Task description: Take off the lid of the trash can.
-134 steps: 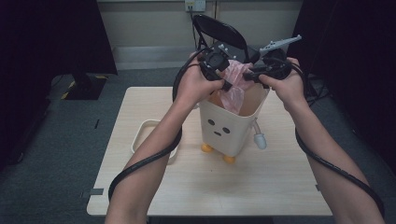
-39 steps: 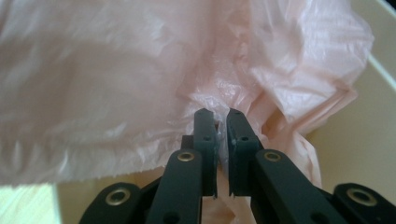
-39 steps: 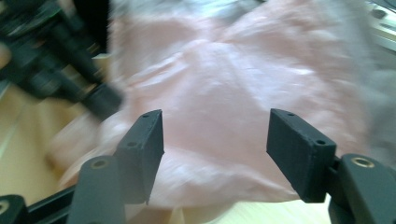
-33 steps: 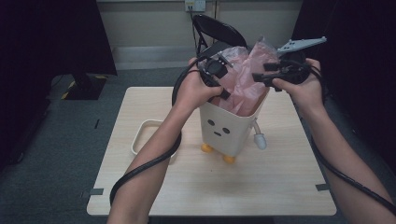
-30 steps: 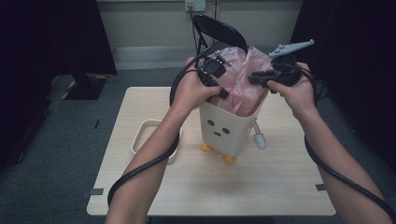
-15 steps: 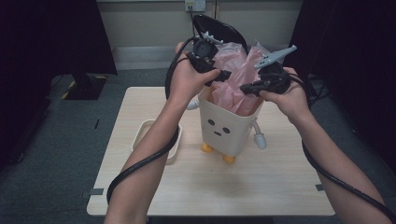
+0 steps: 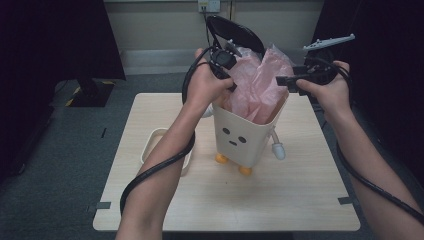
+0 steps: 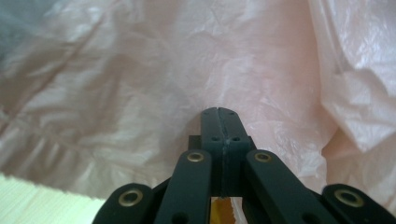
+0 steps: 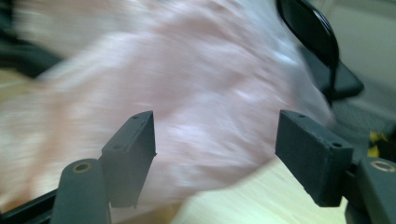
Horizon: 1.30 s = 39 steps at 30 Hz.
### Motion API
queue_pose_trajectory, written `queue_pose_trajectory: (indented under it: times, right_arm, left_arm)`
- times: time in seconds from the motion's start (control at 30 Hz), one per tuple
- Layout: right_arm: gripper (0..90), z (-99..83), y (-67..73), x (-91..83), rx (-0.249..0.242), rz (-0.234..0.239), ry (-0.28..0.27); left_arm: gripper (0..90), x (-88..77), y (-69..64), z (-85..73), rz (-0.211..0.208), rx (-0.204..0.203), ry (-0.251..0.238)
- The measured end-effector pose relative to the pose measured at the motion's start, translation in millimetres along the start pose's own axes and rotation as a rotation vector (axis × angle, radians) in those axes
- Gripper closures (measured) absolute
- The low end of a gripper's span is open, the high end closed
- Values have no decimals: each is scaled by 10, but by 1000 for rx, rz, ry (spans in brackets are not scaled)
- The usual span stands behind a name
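A white bin (image 7: 240, 137) with a drawn face, orange feet and small white arms stands near the middle of the tabletop (image 7: 305, 200), a little toward the far edge. A pink plastic bag (image 7: 260, 87) lines it and billows up above its rim. No brand, label or readable writing shows on the bin, the bag or the table; the bin's only marking is two dot eyes and a short mouth.

The left gripper (image 7: 227, 75) sits at the bag's left upper edge, over the bin's far-left rim. In the left gripper view its jaws are pressed flat together with the pink film lying right against the tips (image 8: 219, 114); it seems to have pinched a fold of the bag, though the film between the pads cannot be made out for certain.

The right gripper (image 7: 287, 82) is held just off the bag's right side, above the bin's right rim. Its jaws have just been opening and stand wide apart in the right gripper view (image 9: 215, 140), which is blurred; the bag lies beyond them and nothing is gripped.

A pale tray (image 7: 150, 145) rests by the table's left edge.
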State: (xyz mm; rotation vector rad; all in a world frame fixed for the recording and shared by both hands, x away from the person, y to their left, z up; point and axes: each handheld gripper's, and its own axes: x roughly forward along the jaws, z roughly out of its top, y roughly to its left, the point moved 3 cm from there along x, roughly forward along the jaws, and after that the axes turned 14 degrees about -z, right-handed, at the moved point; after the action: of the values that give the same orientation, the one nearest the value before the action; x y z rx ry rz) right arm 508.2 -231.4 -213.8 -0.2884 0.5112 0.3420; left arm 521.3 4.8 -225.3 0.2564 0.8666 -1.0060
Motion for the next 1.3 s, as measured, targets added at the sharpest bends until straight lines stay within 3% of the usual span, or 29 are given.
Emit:
queue_pose_trajectory:
  times: [0.07, 0.1, 0.17, 0.2, 0.23, 0.33, 0.37, 0.4, 0.43, 0.53, 0.63, 0.73, 0.77, 0.8, 0.83, 0.87, 0.9, 0.93, 0.97, 1.0, 1.03, 1.13, 1.17, 1.2, 1.23, 1.27, 1.3]
  right_arm:
    - [287, -12, -45, 50, 16, -1, 16]
    - [328, -52, -77, 172, 25, 54, 41]
    - [353, -58, -76, 189, 23, 59, 41]
    - [408, -65, -69, 215, 19, 72, 33]
    - [540, -62, -40, 231, 12, 104, 24]
    - [733, -23, 3, 234, -8, 134, 29]
    - [733, -23, 3, 234, -8, 134, 29]
    - [815, -3, 20, 219, -14, 148, 28]
    - [900, 52, 61, 159, -51, 131, -16]
    - [900, 77, 115, 100, -87, 160, -25]
    - [900, 58, 329, 13, -166, 246, -3]
    - [900, 2, 494, -28, -238, 256, 30]
    - [900, 4, 498, -46, -232, 226, 15]
    - [744, 22, 471, -69, -206, 194, -19]
    - [744, 22, 471, -69, -206, 194, -19]
    - [494, 69, 356, -76, -124, 139, -48]
    - [434, 85, 297, -69, -96, 121, -42]
    - [434, 85, 297, -69, -96, 121, -42]
    - [338, 104, 196, -32, -62, 57, -21]
    - [338, 104, 196, -32, -62, 57, -21]
    - [293, 93, 127, 62, -43, 23, 39]
    - [315, 64, 74, 183, -27, 15, 80]
    - [419, 16, 62, 308, -13, 38, 113]
    - [419, 16, 62, 308, -13, 38, 113]
    - [528, -17, 84, 362, -19, 78, 102]
    - [528, -17, 84, 362, -19, 78, 102]
    - [691, -24, 117, 361, -17, 111, 83]
  left_arm:
    - [900, -16, 15, -20, -27, -8, 14]
    - [900, -31, 28, -31, -42, -15, 17]
    - [900, -39, 38, -39, -58, -21, 20]
    - [900, -47, 41, -43, -63, -22, 14]
    - [900, -63, 49, -54, -59, -20, 30]
    - [900, -98, 52, -67, -87, -35, 19]
    - [900, -98, 52, -67, -87, -35, 19]
    - [900, -119, 51, -79, -88, -37, 22]
    - [900, -144, 46, -95, -93, -34, 23]
    - [900, -187, 48, -125, -110, -41, 24]
    - [900, -275, 47, -179, -114, -50, 10]
    - [900, -321, 39, -222, -105, -54, 43]
    - [900, -329, 32, -232, -109, -51, 46]
    - [900, -329, 32, -232, -109, -51, 46]
    - [900, -335, 27, -240, -115, -55, 41]
    - [900, -339, 20, -260, -118, -53, 59]
    - [900, -339, 19, -267, -118, -52, 56]
    - [900, -339, 19, -267, -118, -52, 56]
    - [900, -338, 27, -279, -118, -51, 61]
    - [900, -338, 27, -279, -118, -51, 61]
    - [900, -328, 45, -282, -125, -52, 58]
    - [900, -308, 50, -284, -130, -59, 55]
    - [900, -289, 52, -290, -132, -55, 60]
    - [900, -289, 52, -290, -132, -55, 60]
    - [900, -280, 51, -294, -138, -63, 51]
    - [900, -279, 57, -299, -138, -59, 51]
    - [900, -279, 62, -304, -140, -62, 41]
